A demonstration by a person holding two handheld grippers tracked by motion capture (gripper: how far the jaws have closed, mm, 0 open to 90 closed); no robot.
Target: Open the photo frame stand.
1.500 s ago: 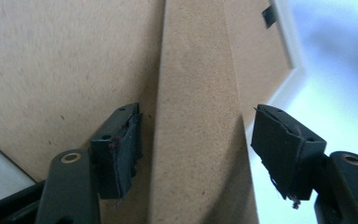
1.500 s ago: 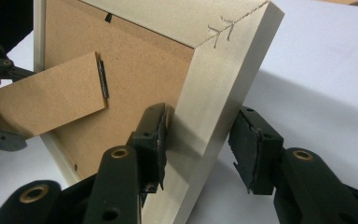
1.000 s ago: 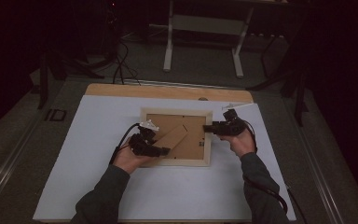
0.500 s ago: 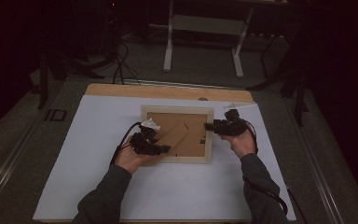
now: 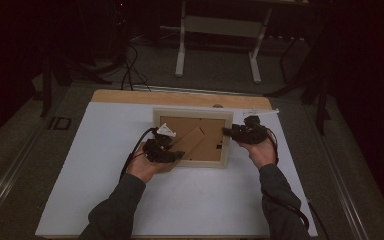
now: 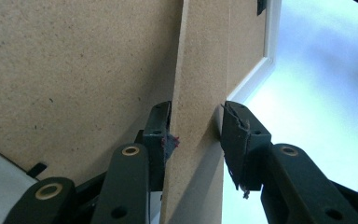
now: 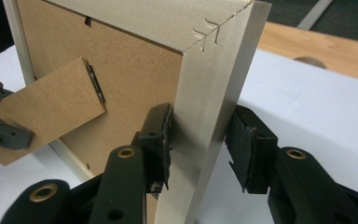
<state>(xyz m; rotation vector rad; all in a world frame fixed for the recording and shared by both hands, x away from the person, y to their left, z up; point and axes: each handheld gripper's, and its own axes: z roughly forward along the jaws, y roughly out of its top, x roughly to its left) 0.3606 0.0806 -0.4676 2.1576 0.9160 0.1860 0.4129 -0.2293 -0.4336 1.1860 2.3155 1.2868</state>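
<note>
With the left hand-held gripper (image 6: 193,140) clamping the frame's stand (image 6: 200,93) and the right hand-held gripper (image 7: 198,140) clamping the picture frame (image 7: 214,93) rail at 3 o'clock, prying could snap the hinge.

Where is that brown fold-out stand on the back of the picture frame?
In the high view the stand lies across the frame's brown back, left of centre, with the left gripper at its lower end, its jaws either side.

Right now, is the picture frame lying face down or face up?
Face down: the picture frame shows its brown backing board and easel stand upward.
</note>
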